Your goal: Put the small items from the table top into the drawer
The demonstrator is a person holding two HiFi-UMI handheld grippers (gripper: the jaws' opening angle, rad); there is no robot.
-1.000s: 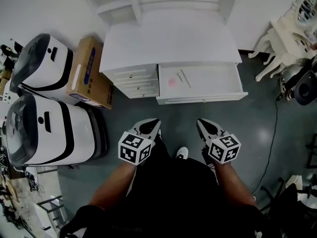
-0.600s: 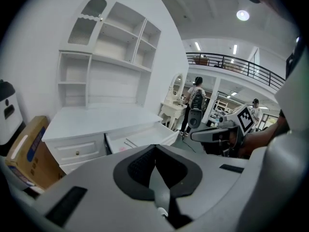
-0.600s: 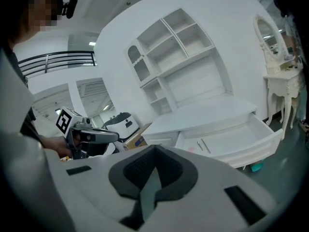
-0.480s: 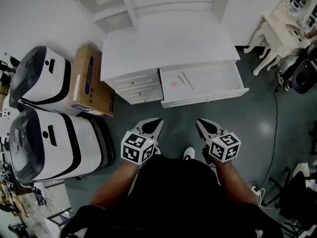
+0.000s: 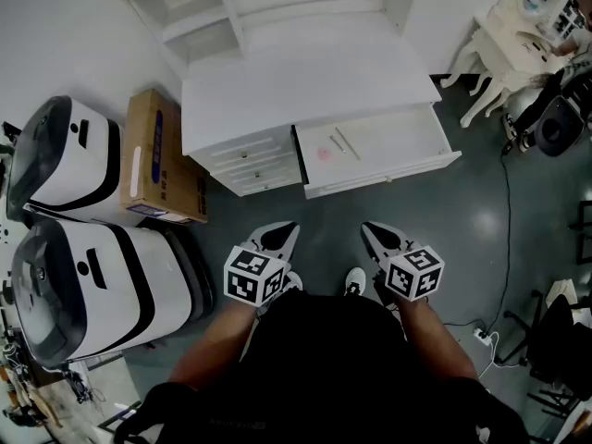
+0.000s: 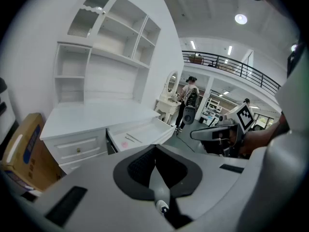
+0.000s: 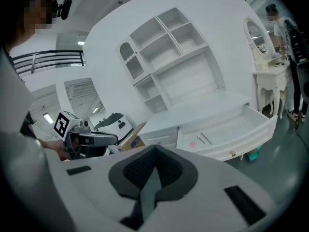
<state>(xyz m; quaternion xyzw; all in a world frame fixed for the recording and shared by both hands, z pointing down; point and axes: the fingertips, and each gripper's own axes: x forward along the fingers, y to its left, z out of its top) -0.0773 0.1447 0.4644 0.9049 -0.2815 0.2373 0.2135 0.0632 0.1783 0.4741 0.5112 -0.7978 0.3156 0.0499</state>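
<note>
Presently the left gripper (image 5: 282,233) and the right gripper (image 5: 374,234) are both sitting with jaws pressed together, gripping nothing. They are hovering side by side over the dark grey floor (image 5: 462,220), apart from the white wooden desk (image 5: 305,72). Its pulled-out white drawer (image 5: 388,176) is holding a small pink item (image 5: 324,153) and a thin pale stick (image 5: 344,143).

Left gripper (image 5: 280,235) and right gripper (image 5: 372,236) held level before the body, side by side, jaws together, empty.
</note>
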